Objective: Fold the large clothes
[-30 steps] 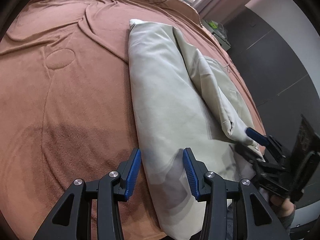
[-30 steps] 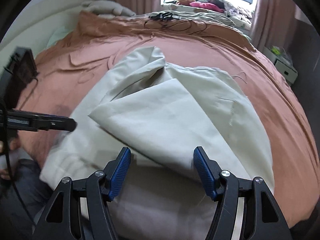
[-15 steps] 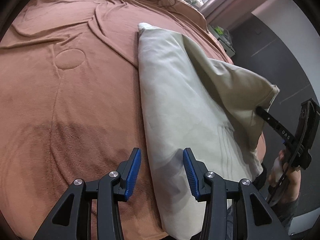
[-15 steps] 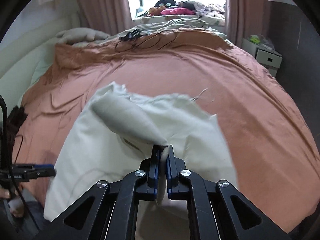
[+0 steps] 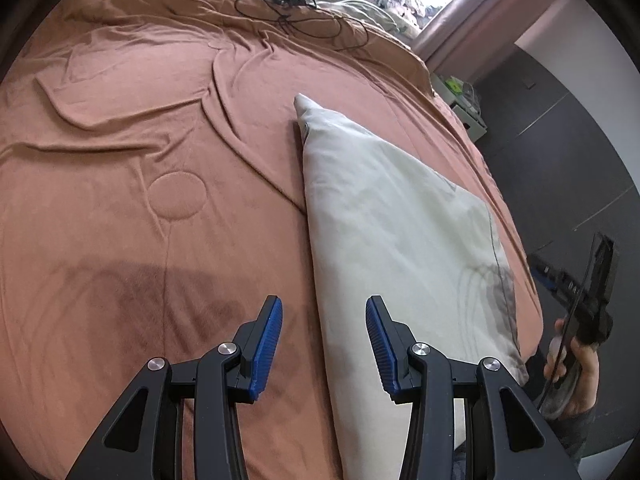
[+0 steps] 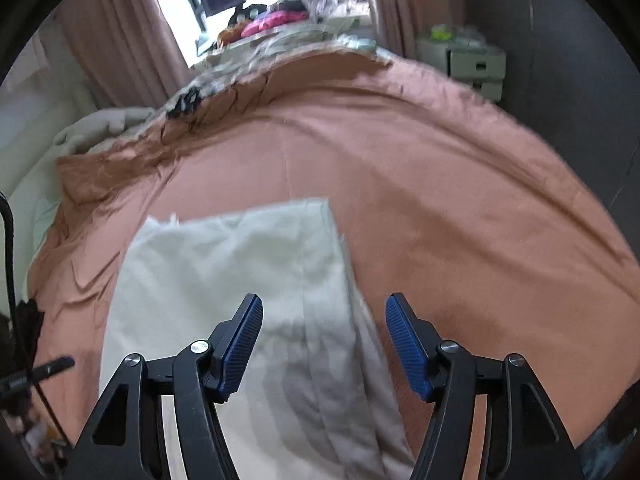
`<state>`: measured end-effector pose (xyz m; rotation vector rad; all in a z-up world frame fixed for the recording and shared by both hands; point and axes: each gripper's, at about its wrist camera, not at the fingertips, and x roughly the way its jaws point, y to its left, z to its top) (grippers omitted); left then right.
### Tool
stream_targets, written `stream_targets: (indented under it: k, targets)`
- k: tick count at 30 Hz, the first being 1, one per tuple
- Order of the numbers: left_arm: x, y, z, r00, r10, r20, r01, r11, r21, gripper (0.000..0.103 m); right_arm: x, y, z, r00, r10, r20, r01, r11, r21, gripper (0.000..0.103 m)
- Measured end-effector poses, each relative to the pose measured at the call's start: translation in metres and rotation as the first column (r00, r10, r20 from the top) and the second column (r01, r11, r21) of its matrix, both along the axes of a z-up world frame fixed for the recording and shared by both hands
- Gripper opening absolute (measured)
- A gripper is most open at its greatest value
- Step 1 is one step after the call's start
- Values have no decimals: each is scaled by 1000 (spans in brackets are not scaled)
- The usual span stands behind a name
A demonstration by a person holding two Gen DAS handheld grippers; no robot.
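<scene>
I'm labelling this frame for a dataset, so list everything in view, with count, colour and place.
folded cloth garment: one, pale beige, lying flat on the bed.
fleece bed cover: one, rust brown, spread under the garment.
tangled cable: one, black, far end of the bed.
bedside drawer unit: one, white, beside the bed.
curtains: pink, at the window.
left gripper: black, blue pads, open.
right gripper: same, just reopened, empty, above the garment.

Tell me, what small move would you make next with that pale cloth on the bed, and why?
Probably lower the right tongs onto the cloth's near end and pinch it for another fold. Both tongs hang open and empty, the right ones having just opened, and the cloth lies long and narrow on the brown bedspread.
</scene>
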<state>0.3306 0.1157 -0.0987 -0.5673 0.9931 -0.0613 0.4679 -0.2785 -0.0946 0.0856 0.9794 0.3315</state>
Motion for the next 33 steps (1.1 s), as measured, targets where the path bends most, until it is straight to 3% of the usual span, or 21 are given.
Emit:
stream_targets:
  k: [7,14,17,24,33]
  targets:
    - [45,-12,-29,995,-36,-93,31,998,-53,46,22,12,-42,993,22,-120,-26,999,-32,64]
    - [79,-17,-40,993,-20,-117,14,999,-52,51,55,18,-48,985,43,-164,-49,998,-37,62]
    - [92,-16,-39,993,-21,-118,17,999,-41,51,75,21,-49,982,47,-181,-51,999,-14,53]
    - [123,-7,-44,992,-24,-124,20,999,-35,51,114,18,-65,972,54,-230,-40,997,66,47]
    - [144,-5,-44,990,-44,-137,41,999,-27,52,122,3,-77,957,93,-275,-46,984,173,50]
